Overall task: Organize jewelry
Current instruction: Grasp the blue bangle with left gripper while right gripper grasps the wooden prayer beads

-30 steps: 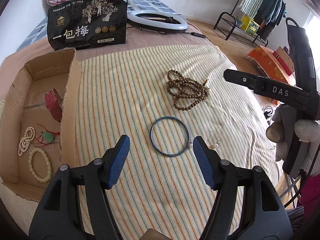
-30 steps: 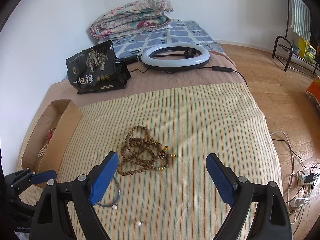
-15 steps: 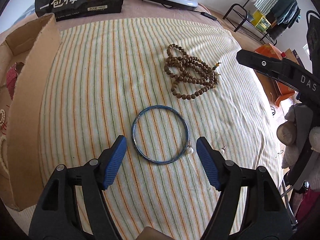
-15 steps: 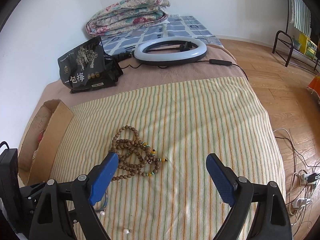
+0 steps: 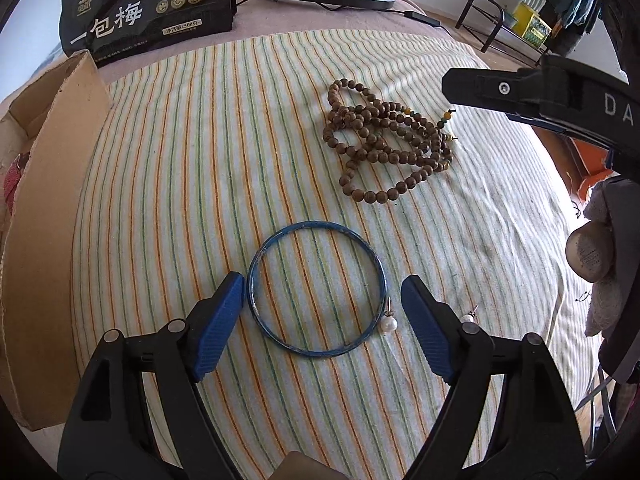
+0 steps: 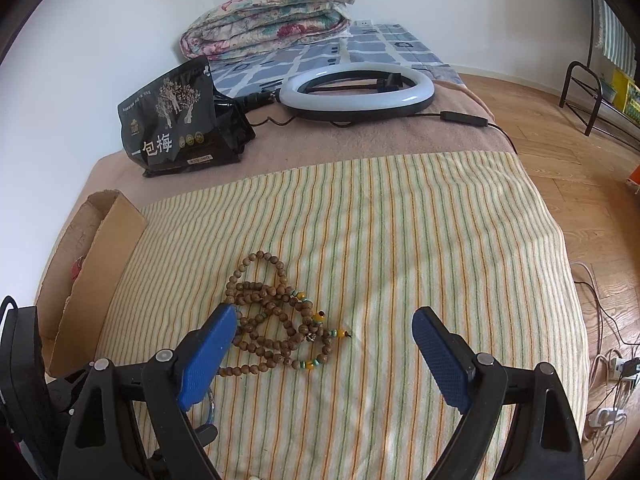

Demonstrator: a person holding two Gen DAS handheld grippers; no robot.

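A thin blue bangle (image 5: 318,289) lies flat on the striped cloth (image 5: 200,184). My left gripper (image 5: 322,300) is open, low over the cloth, its blue pads on either side of the bangle. A pearl earring (image 5: 388,323) lies at the bangle's right edge and a second one (image 5: 468,317) just past the right pad. A heap of brown wooden beads (image 5: 386,144) lies farther back; it also shows in the right wrist view (image 6: 276,318). My right gripper (image 6: 324,344) is open and empty, just above and right of the beads. A cardboard box (image 5: 44,220) stands at the left.
A black snack bag (image 6: 180,120) and a ring light (image 6: 356,90) with its cable lie on the brown blanket behind the cloth. A folded quilt (image 6: 268,12) sits at the back. The bed's right edge drops to a wooden floor (image 6: 592,184) with cables.
My left gripper has moved forward and down until its pads flank the blue bangle. My right gripper has shifted slightly forward over the beads. Both stayed open.
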